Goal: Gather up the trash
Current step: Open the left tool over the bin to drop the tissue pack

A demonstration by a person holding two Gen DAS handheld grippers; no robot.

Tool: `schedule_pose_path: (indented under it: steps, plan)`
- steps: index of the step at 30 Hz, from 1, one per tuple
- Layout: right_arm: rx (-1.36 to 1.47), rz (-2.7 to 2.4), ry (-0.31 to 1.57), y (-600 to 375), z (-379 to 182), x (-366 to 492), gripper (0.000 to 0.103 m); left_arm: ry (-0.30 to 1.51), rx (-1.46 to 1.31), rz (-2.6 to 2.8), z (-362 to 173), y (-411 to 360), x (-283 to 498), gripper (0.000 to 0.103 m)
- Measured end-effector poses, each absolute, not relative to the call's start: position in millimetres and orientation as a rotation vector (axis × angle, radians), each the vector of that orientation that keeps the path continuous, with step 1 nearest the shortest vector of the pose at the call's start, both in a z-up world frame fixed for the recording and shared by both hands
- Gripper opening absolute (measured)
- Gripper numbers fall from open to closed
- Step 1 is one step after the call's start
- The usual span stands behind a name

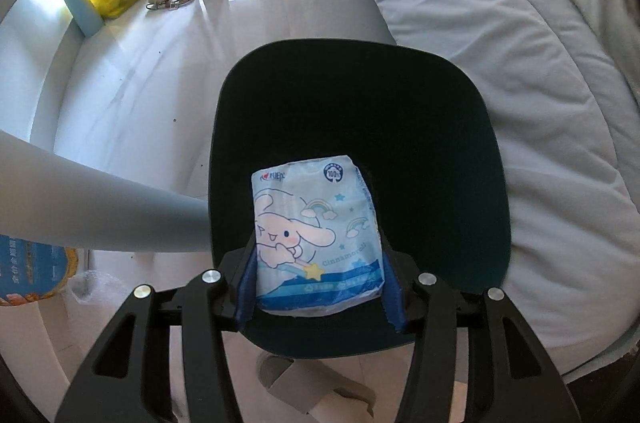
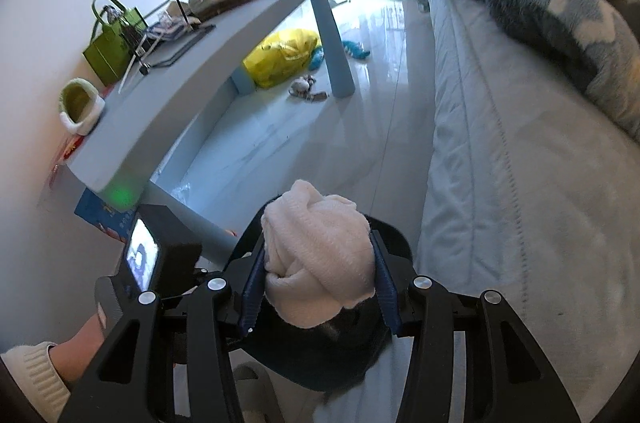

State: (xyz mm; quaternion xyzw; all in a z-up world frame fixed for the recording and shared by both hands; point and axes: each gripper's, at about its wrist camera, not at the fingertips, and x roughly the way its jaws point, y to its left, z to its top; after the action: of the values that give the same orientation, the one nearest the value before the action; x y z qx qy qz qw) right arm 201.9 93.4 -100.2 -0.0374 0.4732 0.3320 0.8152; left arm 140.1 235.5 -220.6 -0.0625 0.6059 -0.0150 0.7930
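My left gripper (image 1: pixel 318 283) is shut on a light-blue tissue pack (image 1: pixel 316 235) printed with a cartoon dog and holds it over the mouth of a dark bin (image 1: pixel 360 111). My right gripper (image 2: pixel 318 287) is shut on a wadded white cloth (image 2: pixel 316 259) and holds it just above the same dark bin (image 2: pixel 328 355), whose inside is hidden in shadow. The left hand-held device (image 2: pixel 140 275) shows at the lower left of the right wrist view.
A grey-blue table (image 2: pixel 176 95) with green bags and clutter stands on the left. A bed with a pale quilt (image 2: pixel 520 183) runs along the right. A yellow bag (image 2: pixel 280 57), a blue toy and small items lie on the glossy floor beyond.
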Motion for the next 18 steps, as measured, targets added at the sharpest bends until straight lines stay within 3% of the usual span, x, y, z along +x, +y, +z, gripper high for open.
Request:
schedule_pose_path:
  steps: [12, 18]
  plan:
    - [-0.064, 0.663, 1.105, 103.1, -138.7, 213.6, 0.049, 1.241, -0.173, -0.032, -203.0, 246.6, 136.6, 0.067]
    - [-0.075, 0.649, 1.127, 110.4, -150.4, 216.5, 0.049, 1.168, -0.131, -0.036, -180.5, 247.7, 133.4, 0.069]
